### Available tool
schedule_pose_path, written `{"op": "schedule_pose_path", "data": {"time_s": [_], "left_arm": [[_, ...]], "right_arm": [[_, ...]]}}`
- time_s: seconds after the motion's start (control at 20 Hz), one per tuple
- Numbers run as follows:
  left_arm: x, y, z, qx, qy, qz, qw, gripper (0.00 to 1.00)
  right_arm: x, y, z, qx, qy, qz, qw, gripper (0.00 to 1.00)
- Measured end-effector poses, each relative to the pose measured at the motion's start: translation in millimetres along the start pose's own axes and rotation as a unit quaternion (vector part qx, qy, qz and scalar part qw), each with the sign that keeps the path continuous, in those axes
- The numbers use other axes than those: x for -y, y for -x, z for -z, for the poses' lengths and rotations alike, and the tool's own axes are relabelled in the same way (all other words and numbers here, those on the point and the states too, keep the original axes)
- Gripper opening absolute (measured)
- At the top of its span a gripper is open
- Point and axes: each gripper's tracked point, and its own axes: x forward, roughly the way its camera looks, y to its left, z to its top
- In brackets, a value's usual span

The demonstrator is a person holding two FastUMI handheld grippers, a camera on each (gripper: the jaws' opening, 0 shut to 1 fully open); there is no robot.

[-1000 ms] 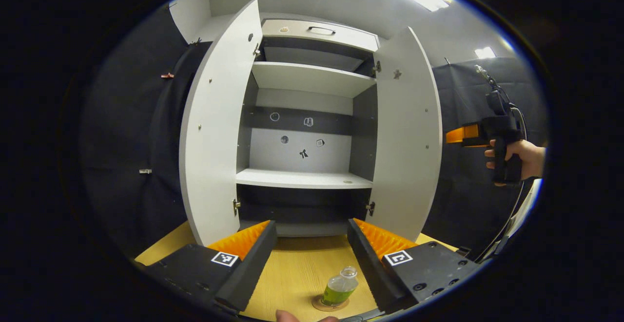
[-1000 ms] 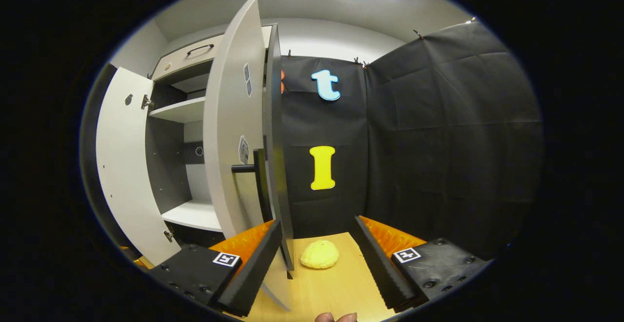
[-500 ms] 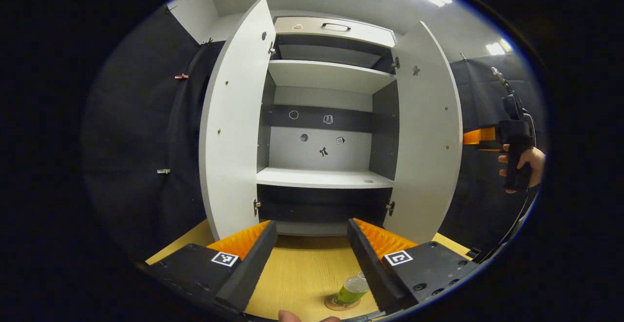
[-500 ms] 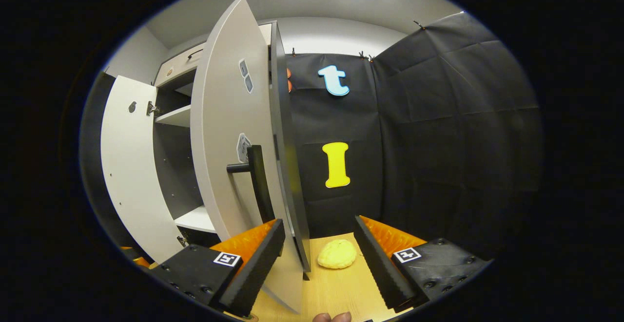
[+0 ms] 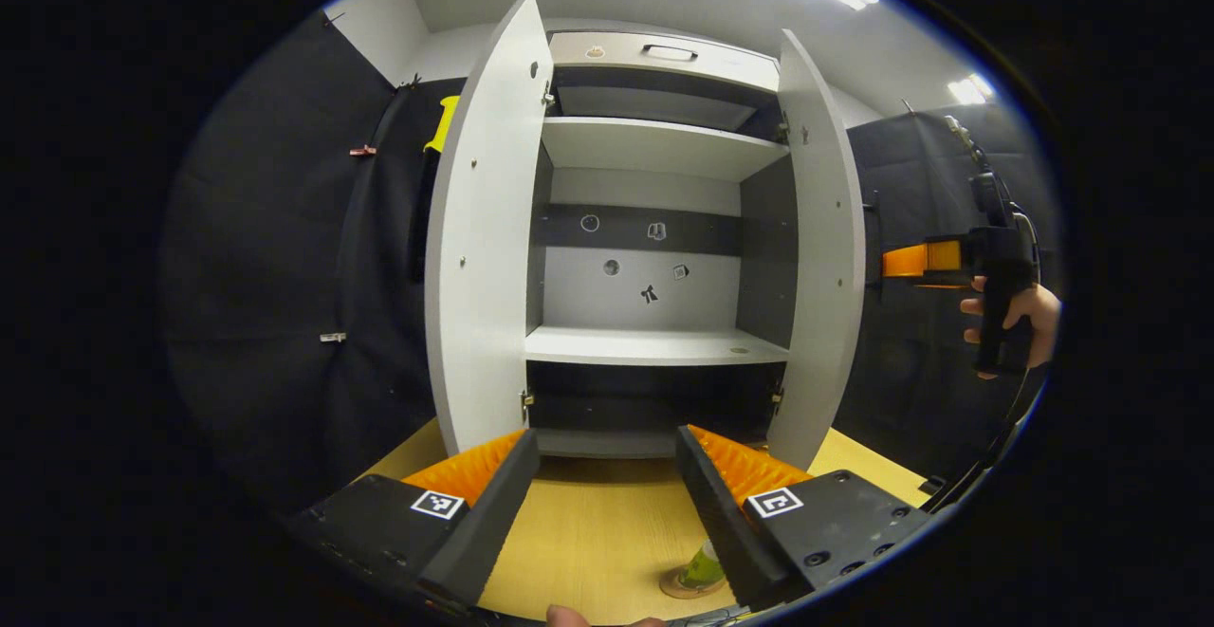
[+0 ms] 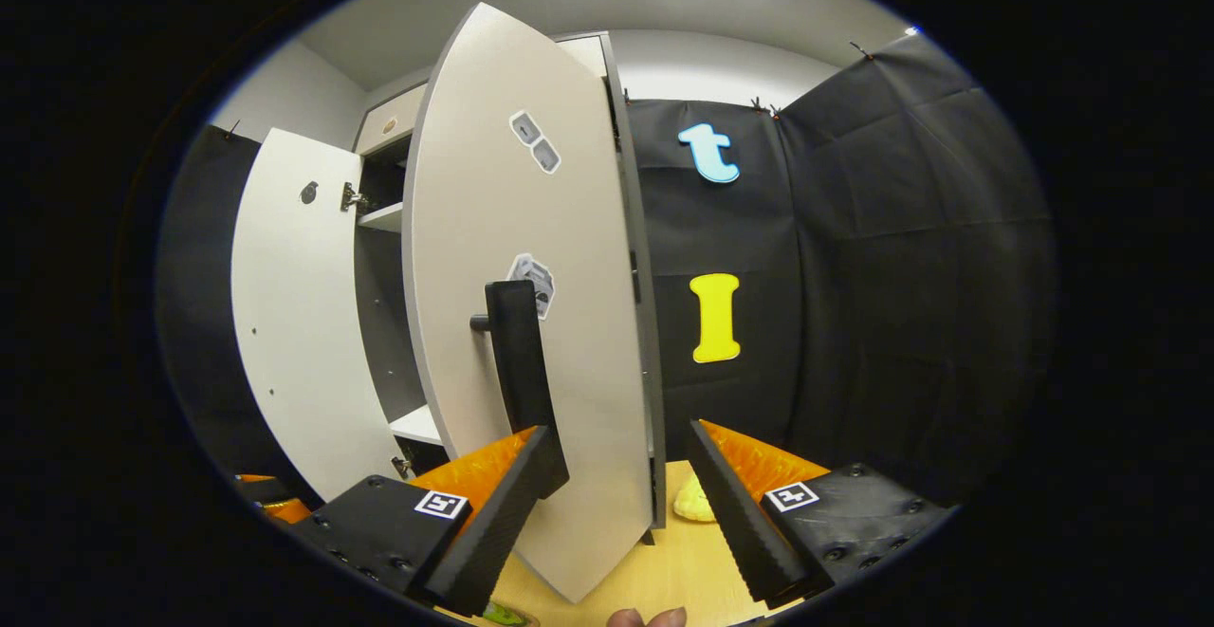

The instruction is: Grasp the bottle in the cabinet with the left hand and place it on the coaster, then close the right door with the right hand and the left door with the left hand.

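Swung further shut, right door (bottle seemingly on coaster); both claws apart.

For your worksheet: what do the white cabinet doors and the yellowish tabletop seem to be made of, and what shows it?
White cabinet doors: likely laminated board with a matte finish, given the flat, even surface and visible screw heads. Yellowish tabletop: wood or wood-look laminate, judging by faint grain lines.

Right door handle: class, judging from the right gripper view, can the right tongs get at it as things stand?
Probably yes. The handle faces the open right tongs on the door, with nothing between them.
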Motion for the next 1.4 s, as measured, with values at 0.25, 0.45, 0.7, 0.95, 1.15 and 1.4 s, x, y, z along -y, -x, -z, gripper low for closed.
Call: {"op": "schedule_pose_path", "data": {"time_s": [0.25, 0.45, 0.7, 0.95, 1.15, 1.4], "left_arm": [[-29.7, 9.3, -6.0, -0.003, 0.012, -0.031, 0.999, 0.93], [-59.2, 15.2, -9.6, -0.010, 0.013, -0.057, 0.998, 0.93], [-94.3, 23.7, -17.7, -0.013, 0.014, -0.084, 0.996, 0.93], [-127.8, 22.1, -31.2, -0.011, 0.006, -0.100, 0.995, 0.93], [-153.5, 7.6, -50.6, 0.003, 0.006, -0.104, 0.995, 0.93], [-186.0, -21.5, -81.4, 0.022, 0.020, -0.117, 0.993, 0.93]], "right_arm": [[-53.1, -28.7, 10.5, -0.001, 0.009, -0.034, 0.999, 0.98], [-84.0, -56.1, 14.6, 0.001, 0.031, -0.054, 0.998, 0.98], [-99.6, -76.8, 17.7, 0.004, 0.026, -0.060, 0.998, 0.97], [-107.7, -91.2, 20.1, 0.000, 0.023, -0.050, 0.999, 0.97], [-116.4, -72.9, 6.2, 0.034, 0.000, -0.039, 0.999, 0.98], [-119.3, -30.8, 6.1, 0.042, 0.039, -0.030, 0.998, 0.98]]}}
